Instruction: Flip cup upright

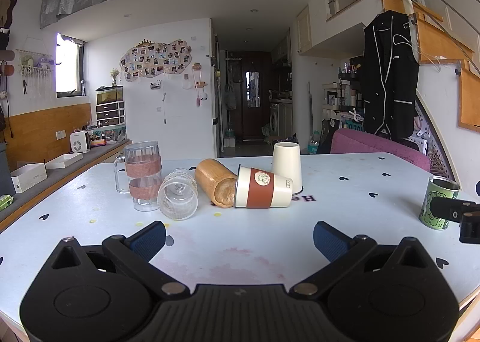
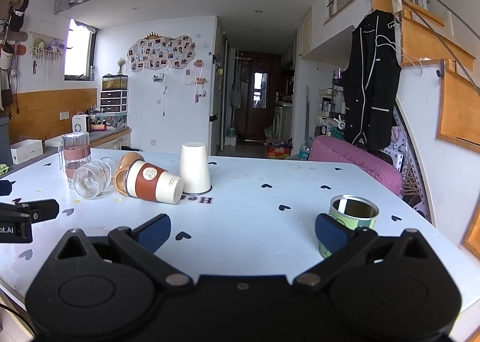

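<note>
On the desk (image 1: 345, 222) the cup (image 1: 262, 187) lies sideways, mouth seemingly leftward, partly hiding a wooden cup (image 1: 214, 181); both grippers (image 1: 240, 240) (image 2: 243, 232) gape empty.

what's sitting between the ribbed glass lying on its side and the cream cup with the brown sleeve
The wooden cup, also on its side, lies between the ribbed glass and the sleeved cup. The left wrist view shows it best.

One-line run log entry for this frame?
left hand-held gripper open, empty | right hand-held gripper open, empty | cream cup with brown sleeve on side | ribbed clear glass on side | green tin can upright
</note>
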Available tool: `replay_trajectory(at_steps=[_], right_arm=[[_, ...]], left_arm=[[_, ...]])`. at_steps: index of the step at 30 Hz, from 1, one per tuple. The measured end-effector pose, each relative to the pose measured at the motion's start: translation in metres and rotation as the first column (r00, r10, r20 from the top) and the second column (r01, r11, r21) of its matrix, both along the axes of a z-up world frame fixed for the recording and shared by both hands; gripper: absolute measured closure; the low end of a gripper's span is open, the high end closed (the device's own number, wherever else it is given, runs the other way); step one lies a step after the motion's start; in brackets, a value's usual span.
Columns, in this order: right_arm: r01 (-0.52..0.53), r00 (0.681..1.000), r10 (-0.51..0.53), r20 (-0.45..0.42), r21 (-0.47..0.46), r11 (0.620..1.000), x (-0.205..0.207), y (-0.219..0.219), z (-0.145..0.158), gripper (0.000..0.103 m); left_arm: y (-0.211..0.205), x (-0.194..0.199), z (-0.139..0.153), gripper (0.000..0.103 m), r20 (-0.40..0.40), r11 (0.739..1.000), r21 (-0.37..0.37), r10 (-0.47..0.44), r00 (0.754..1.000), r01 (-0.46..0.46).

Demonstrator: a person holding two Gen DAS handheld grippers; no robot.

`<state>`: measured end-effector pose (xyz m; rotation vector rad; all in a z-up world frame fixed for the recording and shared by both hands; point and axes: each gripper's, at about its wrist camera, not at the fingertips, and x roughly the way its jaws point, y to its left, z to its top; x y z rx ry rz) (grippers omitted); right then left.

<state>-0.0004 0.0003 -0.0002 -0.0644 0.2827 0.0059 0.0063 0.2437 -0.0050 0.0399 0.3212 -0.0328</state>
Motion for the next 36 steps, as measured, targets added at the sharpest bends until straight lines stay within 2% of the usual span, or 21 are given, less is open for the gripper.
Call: replay_trajectory(at_steps=[36], right_arm=[[-0.002, 1.000, 0.002, -0.007, 0.009, 1.000, 0.0002, 0.0011, -0.0022, 0.000]], left_arm=[[-0.0042, 0.0032, -0.0034, 0.000, 0.000, 1.000, 0.003, 0.000, 1.000, 0.000]])
